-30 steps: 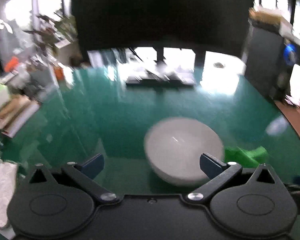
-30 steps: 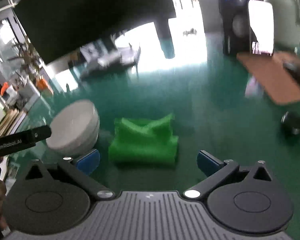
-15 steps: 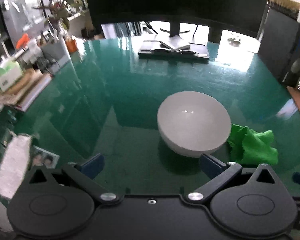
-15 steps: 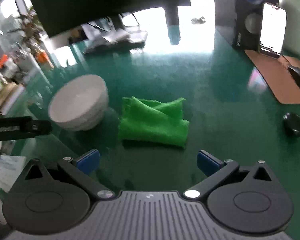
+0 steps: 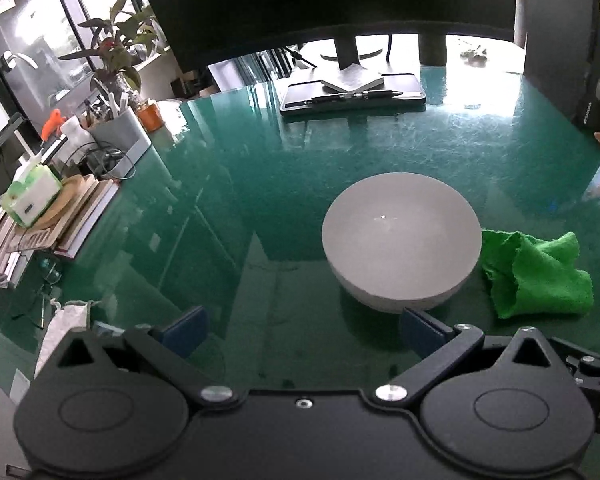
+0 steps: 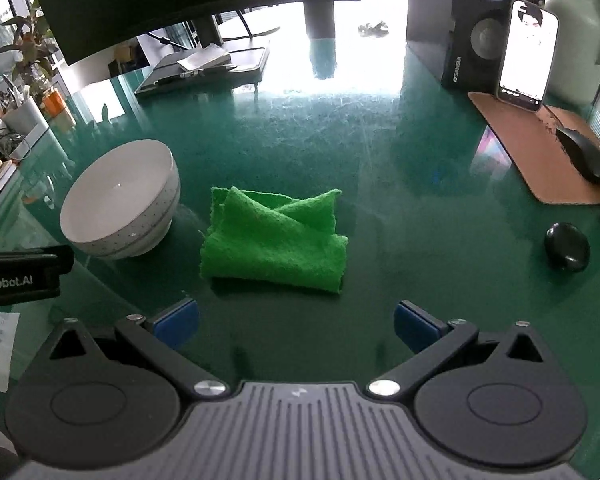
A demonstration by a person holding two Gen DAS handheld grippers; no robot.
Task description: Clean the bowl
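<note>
A white bowl [image 5: 401,240] stands upright on the green glass desk, its inside bare; in the right wrist view the bowl [image 6: 120,200] is at the left. A folded green cloth [image 6: 274,240] lies just right of it, and the cloth [image 5: 536,274] shows at the right in the left wrist view. My left gripper [image 5: 302,330] hangs open above the desk, short of the bowl, its right finger near the bowl's front. My right gripper [image 6: 296,322] is open too, just short of the cloth, holding nothing.
A monitor stand and a black tray [image 5: 354,94] with a notebook sit at the back. Books, a tissue box [image 5: 30,196] and plants crowd the left edge. On the right are a speaker [image 6: 480,24], phone [image 6: 526,54], brown mouse pad [image 6: 540,148] with mouse, and a black puck [image 6: 567,246].
Both views have steadied from blur. The left gripper has drawn back and risen slightly, so the bowl sits farther ahead. The right gripper has moved closer above the cloth.
</note>
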